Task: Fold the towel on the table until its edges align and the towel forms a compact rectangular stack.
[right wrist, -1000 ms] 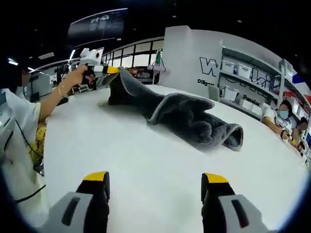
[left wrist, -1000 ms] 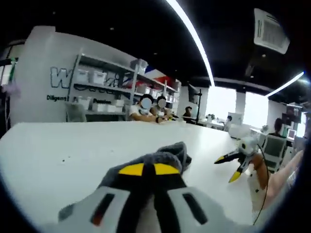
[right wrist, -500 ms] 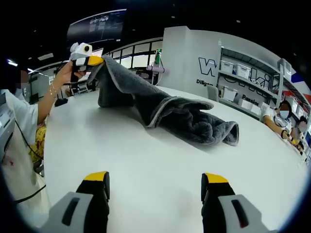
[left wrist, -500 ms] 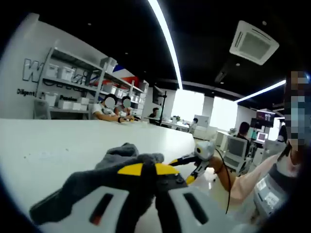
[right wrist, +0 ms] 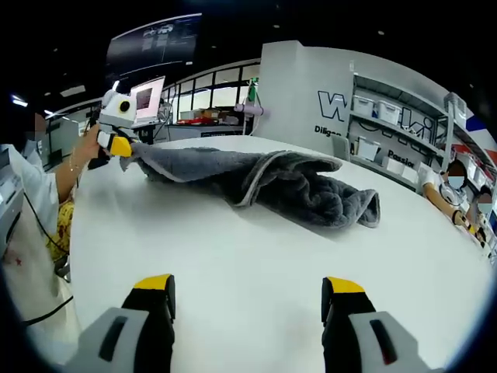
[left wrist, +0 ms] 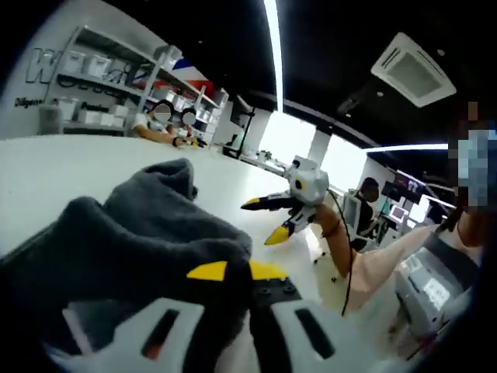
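A dark grey towel (right wrist: 264, 183) lies bunched and stretched across the white table (right wrist: 233, 264); its far end is rumpled into a heap. My left gripper (right wrist: 118, 144), held by a hand at the left, is shut on the towel's near corner just above the tabletop. In the left gripper view the towel (left wrist: 140, 225) drapes over and around the yellow-tipped left gripper (left wrist: 237, 270). My right gripper (right wrist: 247, 286) stands open over bare table, well short of the towel. It appears in the left gripper view as the right gripper (left wrist: 264, 220), open and empty.
The person holding the grippers (right wrist: 31, 210) stands at the table's left edge. Seated people (right wrist: 454, 194) are at the far side. Shelves with bins (right wrist: 396, 124) line the wall behind. Bare tabletop lies between the right gripper and the towel.
The left gripper lifted the towel's corner high, then brought it down and outward, so the towel now lies lower and more stretched. The right gripper has stayed put and open.
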A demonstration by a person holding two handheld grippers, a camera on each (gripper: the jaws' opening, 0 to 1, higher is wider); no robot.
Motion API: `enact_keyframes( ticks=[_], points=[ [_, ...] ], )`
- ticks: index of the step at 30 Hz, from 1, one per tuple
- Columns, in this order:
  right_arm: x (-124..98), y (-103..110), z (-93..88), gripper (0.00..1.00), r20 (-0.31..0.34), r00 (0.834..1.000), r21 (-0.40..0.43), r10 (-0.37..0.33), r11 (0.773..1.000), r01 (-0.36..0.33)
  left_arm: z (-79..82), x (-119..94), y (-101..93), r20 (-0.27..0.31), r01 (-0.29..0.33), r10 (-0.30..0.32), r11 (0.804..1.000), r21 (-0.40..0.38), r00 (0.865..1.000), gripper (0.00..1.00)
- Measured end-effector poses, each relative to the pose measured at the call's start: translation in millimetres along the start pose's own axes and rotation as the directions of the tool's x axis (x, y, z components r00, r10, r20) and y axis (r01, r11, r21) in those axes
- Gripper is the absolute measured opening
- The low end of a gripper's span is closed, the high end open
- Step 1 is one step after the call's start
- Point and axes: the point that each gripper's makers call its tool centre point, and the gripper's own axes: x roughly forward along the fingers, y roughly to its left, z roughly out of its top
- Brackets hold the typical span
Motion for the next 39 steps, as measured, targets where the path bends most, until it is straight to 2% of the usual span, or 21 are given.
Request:
enact_keyframes(
  ticks=[3,7,12,16,19,20,22,24,27,30,36,39],
  points=[
    [0,-1,0.4,0.80,-0.002,1.000,-0.002,-0.001,1.000,0.001,-17.3,6,5.5,-0.053,-0.014,0.014,1.000,0.000,0.998,0.13],
    [-1,0,0.3,0.80,-0.004,1.000,-0.003,-0.002,1.000,0.002,-28.7,10,6.4,-0.071,-0.012,0.010,1.000,-0.024,0.997,0.18],
    [0,1,-0.8,0.80,-0.010,1.000,-0.006,0.001,1.000,-0.001,-37.0,12,7.5,-0.113,-0.050,0.055,0.998,0.042,0.992,0.24],
    [0,2,0.6,0.80,-0.006,1.000,-0.007,0.003,1.000,-0.003,-26.6,8,-3.5,-0.083,-0.043,0.052,0.993,0.105,0.995,0.33],
    [1,2,0.7,0.80,-0.008,1.000,-0.009,0.004,1.000,-0.004,-11.8,-2,-9.8,-0.047,-0.081,0.092,0.978,0.195,0.995,0.40],
    [1,3,0.5,0.80,-0.009,1.000,-0.009,0.005,1.000,-0.005,-10.3,1,-0.3,-0.036,-0.094,0.104,0.972,0.217,0.994,0.42],
    [2,2,0.3,0.80,-0.011,1.000,-0.009,0.004,1.000,-0.005,-5.5,1,5.9,-0.014,-0.119,0.126,0.963,0.243,0.992,0.47],
    [2,3,0.7,0.80,-0.010,1.000,-0.010,0.005,1.000,-0.005,19.3,-30,25.3,0.011,-0.165,0.169,0.946,0.280,0.986,0.53],
    [3,4,1.9,0.80,-0.008,1.000,-0.013,0.006,1.000,-0.006,27.6,-51,25.0,0.021,-0.207,0.210,0.932,0.298,0.977,0.60],
    [4,6,3.3,0.80,-0.006,1.000,-0.015,0.009,1.000,-0.009,27.2,-64,27.6,0.038,-0.242,0.242,0.922,0.301,0.969,0.67],
    [7,6,6.4,0.80,-0.008,1.000,-0.022,0.014,1.000,-0.014,19.1,-96,40.7,0.058,-0.323,0.320,0.904,0.279,0.946,0.74],
    [9,7,8.9,0.80,-0.010,1.000,-0.024,0.018,1.000,-0.018,11.7,-112,48.1,0.047,-0.359,0.361,0.891,0.276,0.931,0.79]
  ],
)
